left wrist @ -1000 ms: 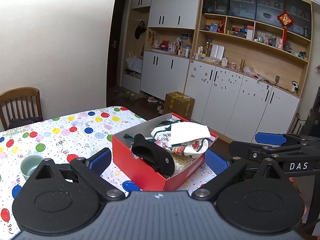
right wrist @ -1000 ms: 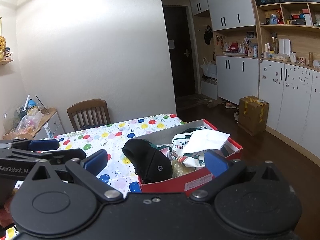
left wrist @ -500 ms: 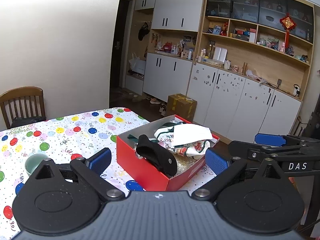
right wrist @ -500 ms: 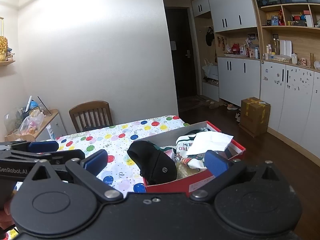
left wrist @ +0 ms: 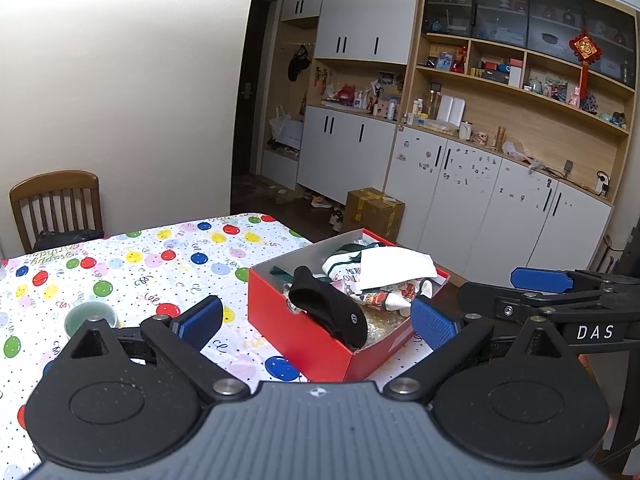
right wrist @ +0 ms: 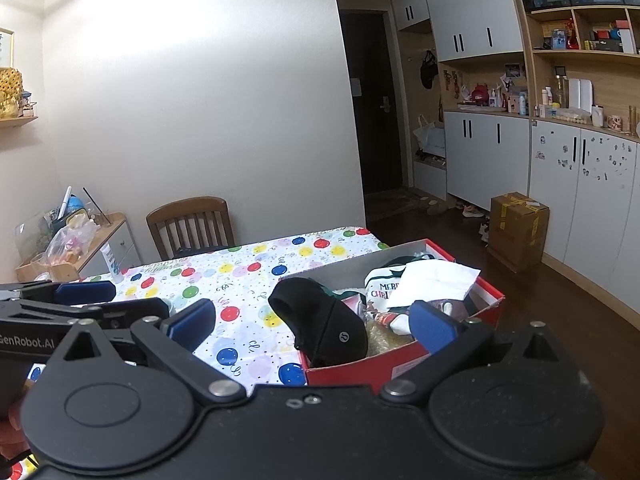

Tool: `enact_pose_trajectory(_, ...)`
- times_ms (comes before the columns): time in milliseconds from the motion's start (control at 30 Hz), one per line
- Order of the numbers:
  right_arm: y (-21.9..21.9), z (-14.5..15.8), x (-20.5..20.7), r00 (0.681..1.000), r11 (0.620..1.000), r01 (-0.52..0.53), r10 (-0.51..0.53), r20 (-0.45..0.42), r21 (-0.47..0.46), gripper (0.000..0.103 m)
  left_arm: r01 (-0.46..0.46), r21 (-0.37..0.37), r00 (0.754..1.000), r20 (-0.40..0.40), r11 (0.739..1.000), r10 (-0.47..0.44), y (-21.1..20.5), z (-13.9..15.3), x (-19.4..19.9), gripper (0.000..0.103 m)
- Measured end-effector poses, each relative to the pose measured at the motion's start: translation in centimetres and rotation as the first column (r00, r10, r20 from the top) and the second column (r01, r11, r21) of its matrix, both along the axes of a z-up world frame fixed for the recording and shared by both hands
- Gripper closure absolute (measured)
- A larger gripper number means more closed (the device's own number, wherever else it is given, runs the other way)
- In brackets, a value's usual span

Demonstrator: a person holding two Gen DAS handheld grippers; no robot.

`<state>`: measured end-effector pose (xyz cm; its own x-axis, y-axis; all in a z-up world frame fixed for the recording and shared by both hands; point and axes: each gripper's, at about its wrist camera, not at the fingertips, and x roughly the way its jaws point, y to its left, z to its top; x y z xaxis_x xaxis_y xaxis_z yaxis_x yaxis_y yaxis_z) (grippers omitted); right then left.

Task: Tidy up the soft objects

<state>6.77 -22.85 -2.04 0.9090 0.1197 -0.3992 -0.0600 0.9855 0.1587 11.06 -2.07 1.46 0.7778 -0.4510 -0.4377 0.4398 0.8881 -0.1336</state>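
Note:
An open red shoe box point(left wrist: 300, 334) point(right wrist: 400, 364) stands at the table's right end. A black soft piece point(left wrist: 332, 312) point(right wrist: 324, 320) with a small round logo hangs over its near wall. Behind it lie a white-and-green Christmas fabric point(left wrist: 348, 276) point(right wrist: 380, 286) and a white cloth point(left wrist: 396, 266) point(right wrist: 432, 280) on top. My left gripper point(left wrist: 316, 322) point(right wrist: 120, 300) is open and empty, hovering short of the box. Beside it my right gripper point(right wrist: 312, 324) point(left wrist: 504, 292) is also open and holds nothing.
The table point(left wrist: 140, 264) point(right wrist: 240, 276) wears a balloon-print cloth. A pale green cup point(left wrist: 90, 316) sits near my left finger. A wooden chair point(left wrist: 56, 204) point(right wrist: 190, 222) stands at the far side. On the floor by the white cabinets sits a cardboard box point(left wrist: 374, 210) point(right wrist: 518, 226).
Both cameras have tilted up and drawn back slightly, so the box sits a little lower and smaller. Both grippers stayed open; nothing in the box moved.

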Motion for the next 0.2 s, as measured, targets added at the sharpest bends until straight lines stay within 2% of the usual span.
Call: enact_pose_trajectory(200,0.21,-0.04,0.26,1.0,1.0,-0.011,0.011,-0.008,-0.001,0.0,-0.011,-0.006,1.0,-0.013,1.0,0.011,0.53,-0.14,0.17,0.002)
